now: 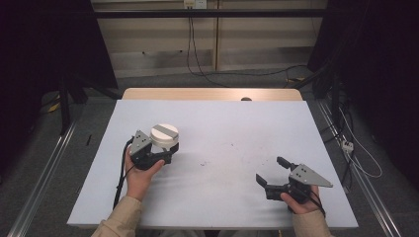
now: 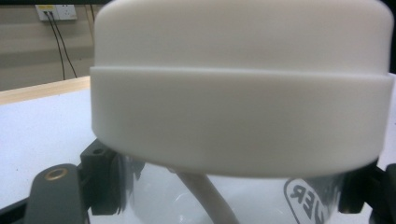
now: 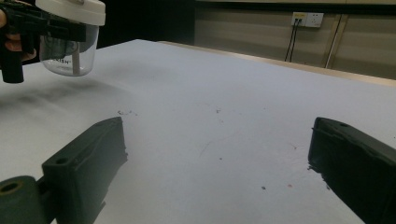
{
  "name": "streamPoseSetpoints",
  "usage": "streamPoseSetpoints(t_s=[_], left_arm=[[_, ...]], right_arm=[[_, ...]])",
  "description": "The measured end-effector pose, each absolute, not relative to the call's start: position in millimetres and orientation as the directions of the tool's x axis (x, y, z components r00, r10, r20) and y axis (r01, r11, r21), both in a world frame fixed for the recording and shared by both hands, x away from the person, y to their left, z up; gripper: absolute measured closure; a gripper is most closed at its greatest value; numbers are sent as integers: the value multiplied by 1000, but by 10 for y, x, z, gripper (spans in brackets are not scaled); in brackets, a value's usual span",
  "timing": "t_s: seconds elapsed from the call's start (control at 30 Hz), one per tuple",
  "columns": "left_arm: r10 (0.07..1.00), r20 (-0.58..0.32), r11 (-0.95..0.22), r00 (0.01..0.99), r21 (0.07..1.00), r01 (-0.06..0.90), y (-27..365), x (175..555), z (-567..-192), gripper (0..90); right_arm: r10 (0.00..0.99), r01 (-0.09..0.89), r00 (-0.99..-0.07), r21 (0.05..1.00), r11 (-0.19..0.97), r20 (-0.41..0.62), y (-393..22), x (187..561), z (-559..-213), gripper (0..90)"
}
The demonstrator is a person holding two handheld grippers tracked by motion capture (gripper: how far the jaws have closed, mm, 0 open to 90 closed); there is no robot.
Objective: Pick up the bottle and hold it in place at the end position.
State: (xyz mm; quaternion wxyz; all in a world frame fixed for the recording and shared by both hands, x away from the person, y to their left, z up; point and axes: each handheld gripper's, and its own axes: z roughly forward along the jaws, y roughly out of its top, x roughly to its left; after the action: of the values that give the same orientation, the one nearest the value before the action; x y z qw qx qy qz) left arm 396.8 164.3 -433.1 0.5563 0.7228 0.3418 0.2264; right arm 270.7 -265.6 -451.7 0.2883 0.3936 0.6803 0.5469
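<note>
From above, the left gripper (image 1: 165, 150) is closed on a clear jar with a white lid (image 1: 164, 134), which sits just ahead of the hand (image 1: 141, 173) that carries it, over the left part of the white table (image 1: 222, 128). The lid faces up toward the camera, so the jar's axis runs roughly top to bottom, about upright. A flat raised bar crosses the lid's top. The right gripper (image 1: 272, 170) is well apart from the jar, off to its right and nearer the person, jaws spread wide with only bare table between them.

In the left gripper view the jar is right up against the camera. Its white lid (image 2: 240, 98), with a stepped rim, spans nearly the whole width, and the clear wall (image 2: 187, 198) shows below it with a pale tube slanting down inside and part of a printed label at the right. The black jaws press on the clear wall from either side, just under the lid.

In the right gripper view the two black jaws stand far apart over the table. Far ahead and to their left, the left gripper (image 3: 63, 30) holds the jar (image 3: 70, 51) by its clear body below the white lid, lid on top, and the base looks to be off the table.
</note>
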Motion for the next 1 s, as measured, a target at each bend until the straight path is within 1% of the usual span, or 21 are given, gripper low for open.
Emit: streamPoseSetpoints(t_s=[0.3,0.4,0.6,0.77,0.87,0.97,1.0], left_arm=[[742,-66,-127,667,963,237,1620,3993,-4320,186],[736,-57,-132,675,965,225,1592,4017,-4302,185],[731,-67,-133,679,962,238,1500,4076,-4288,186],[724,-46,-156,688,961,229,1425,4132,-4290,186],[720,-54,-148,692,962,229,1370,4162,-4274,186],[712,-34,-174,701,959,223,1322,4201,-4264,186],[709,-43,-171,704,958,231,1296,4215,-4269,186]], right_arm=[[851,220,-524,971,92,38,-2651,2713,-4517,36],[851,219,-524,971,93,37,-2648,2715,-4515,36],[850,219,-525,971,94,36,-2643,2725,-4517,36],[848,217,-529,971,97,33,-2634,2731,-4518,36],[847,215,-531,972,98,32,-2631,2737,-4519,36],[847,217,-530,971,100,32,-2629,2741,-4522,36],[847,217,-530,971,99,32,-2629,2742,-4522,36]])
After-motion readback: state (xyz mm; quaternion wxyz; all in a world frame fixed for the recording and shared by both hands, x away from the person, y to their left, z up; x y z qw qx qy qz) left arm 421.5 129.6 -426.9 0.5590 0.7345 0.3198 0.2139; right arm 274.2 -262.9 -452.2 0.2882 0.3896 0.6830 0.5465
